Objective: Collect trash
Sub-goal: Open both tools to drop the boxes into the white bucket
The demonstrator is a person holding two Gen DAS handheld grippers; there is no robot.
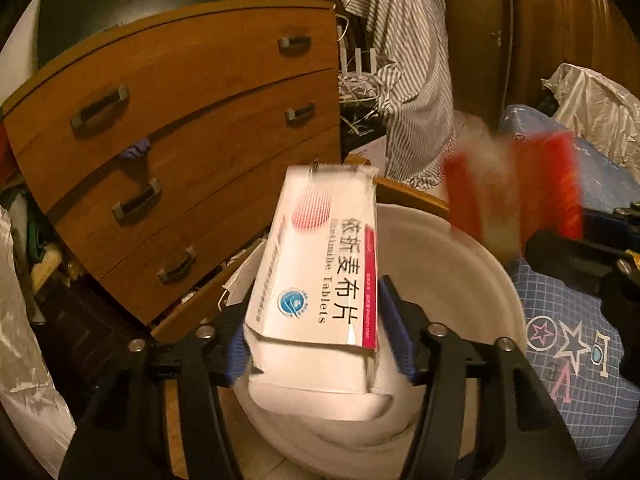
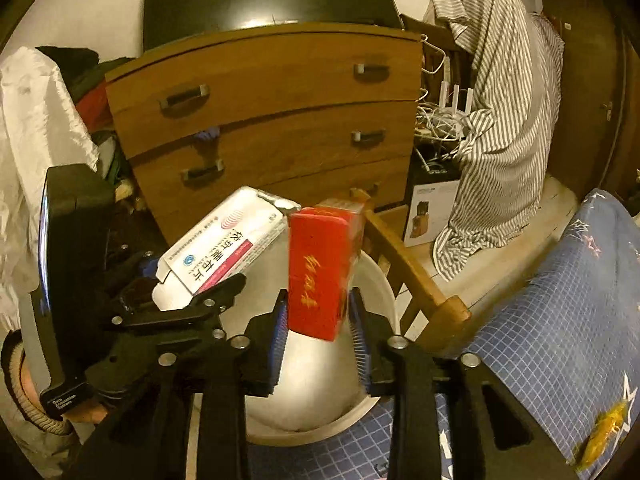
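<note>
Side by side, your two grippers hang over a white plastic basin, each with a piece of trash between its jaws. Only your left wrist view gives a readable label on the white tablet box, "Tablets", standing between the left gripper's blue pads; a gap shows at the right pad, the jaws apart. There the red carton is a blurred smear at the right edge. Your right wrist view sharpens it: a red carton with gold script, upright between the parted jaws of the right gripper, gaps on both sides. That view alone shows your sleeve cuff and a yellow wrapper on the blue checked bedding.
</note>
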